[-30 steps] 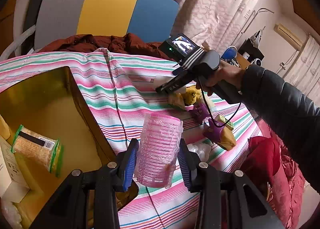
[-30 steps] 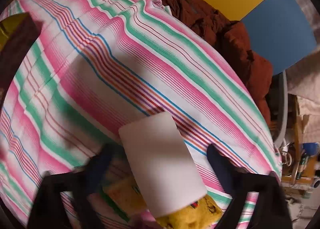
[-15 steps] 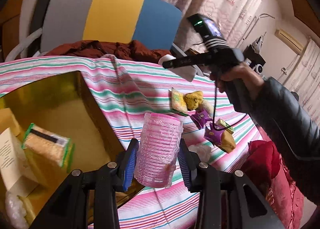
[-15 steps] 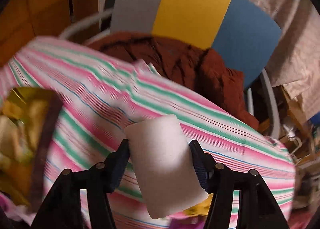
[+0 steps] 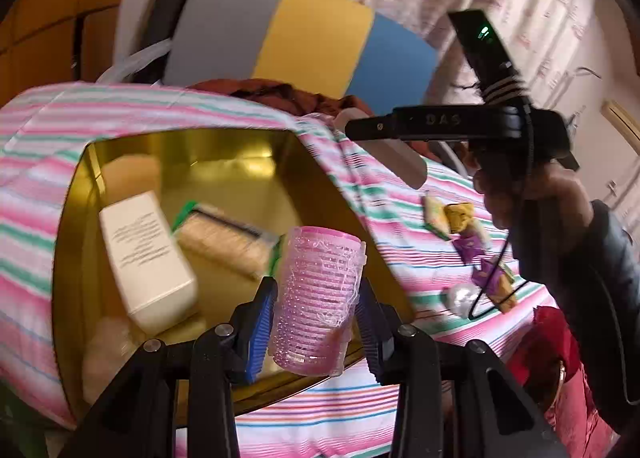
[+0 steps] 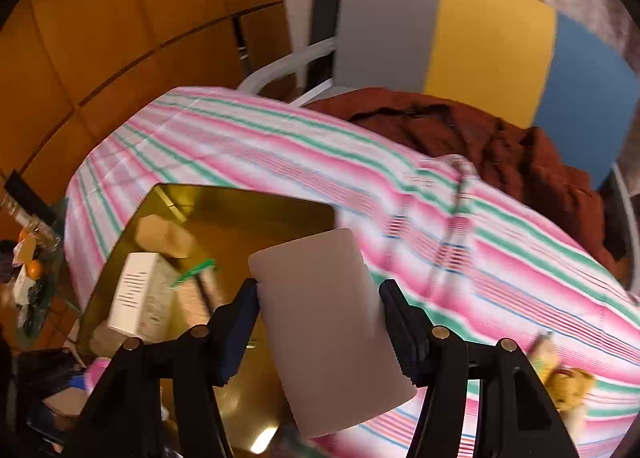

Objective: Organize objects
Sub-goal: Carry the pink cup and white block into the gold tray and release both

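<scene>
In the left wrist view, the left claw [image 5: 316, 310] pinches a ribbed pink plastic cup [image 5: 318, 298] between its blue-padded fingers [image 5: 260, 324], holding it upright over the near right edge of a gold tray [image 5: 240, 146] that sits on the striped tabletop [image 5: 400, 198]. Inside the tray lie a white box [image 5: 146, 258] on the left and a green-edged packet [image 5: 228, 242] beside it. To the right, a hand [image 5: 532, 194] holds the right claw's black handle above the cloth, and small wrapped snacks [image 5: 464, 234] lie scattered on the tabletop below it. In the right wrist view, the right claw [image 6: 320, 314] is pressed against both sides of a plain white block [image 6: 328, 330], held tilted above the tray's right edge [image 6: 256, 202]. The white box [image 6: 138, 290] shows in the tray at left. A chair with grey, yellow and blue panels [image 6: 480, 34] stands at the far side, with a rust-brown garment [image 6: 480, 130] heaped on it.
</scene>
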Demonstrator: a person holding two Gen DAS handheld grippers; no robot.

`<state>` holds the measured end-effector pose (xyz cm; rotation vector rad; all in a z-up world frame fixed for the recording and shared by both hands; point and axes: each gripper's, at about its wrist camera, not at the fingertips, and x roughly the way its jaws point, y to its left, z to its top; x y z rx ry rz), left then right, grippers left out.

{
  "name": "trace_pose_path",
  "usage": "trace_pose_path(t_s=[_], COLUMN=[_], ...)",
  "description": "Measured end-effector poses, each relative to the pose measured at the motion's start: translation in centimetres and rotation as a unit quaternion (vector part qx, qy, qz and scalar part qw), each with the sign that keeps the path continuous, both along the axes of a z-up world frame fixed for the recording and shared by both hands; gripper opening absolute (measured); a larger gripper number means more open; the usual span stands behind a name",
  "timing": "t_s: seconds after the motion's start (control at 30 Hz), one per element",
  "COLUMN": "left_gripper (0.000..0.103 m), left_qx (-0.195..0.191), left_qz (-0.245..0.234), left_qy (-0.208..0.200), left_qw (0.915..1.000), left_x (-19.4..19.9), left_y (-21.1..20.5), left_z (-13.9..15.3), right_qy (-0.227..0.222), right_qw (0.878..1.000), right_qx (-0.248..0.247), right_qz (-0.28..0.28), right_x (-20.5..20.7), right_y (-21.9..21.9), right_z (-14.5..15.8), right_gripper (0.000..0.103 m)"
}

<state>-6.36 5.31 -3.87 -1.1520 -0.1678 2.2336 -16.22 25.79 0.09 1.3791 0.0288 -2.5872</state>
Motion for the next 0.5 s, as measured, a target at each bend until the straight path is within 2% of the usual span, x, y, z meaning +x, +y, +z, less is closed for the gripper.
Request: trace_pose_path(t_s=[0.17, 0.37, 0.47, 0.5], left_gripper=[0.037, 0.037, 0.037, 0.037], left_qx=[-0.004, -0.014, -0.016, -0.017], left_qz=[0.019, 0.039, 0.055, 0.058], left_qy=[-0.011, -0.017, -0.022, -0.021], left_qw=[0.9998, 0.9990, 0.9981, 0.9980], left_x=[-0.3, -0.1, 0.0, 0.1], left_y=[-1.6, -3.4, -4.5, -4.7], left_z=[-1.0, -1.9, -2.4, -2.4], right_qy=[-0.013, -0.018, -0.021, -0.022], right_qw=[1.000, 0.999, 0.999, 0.999], right_qx=[-0.003, -0.020, -0.032, -0.036], right_qz=[0.022, 0.029, 0.026, 0.025], right_x=[-0.9, -1.3, -1.3, -1.4], right_y=[-3.9, -6.5, -7.3, -7.5], right_z=[-0.8, -1.0, -1.2, -1.3], right_gripper=[0.062, 0.063, 0.067, 0.073])
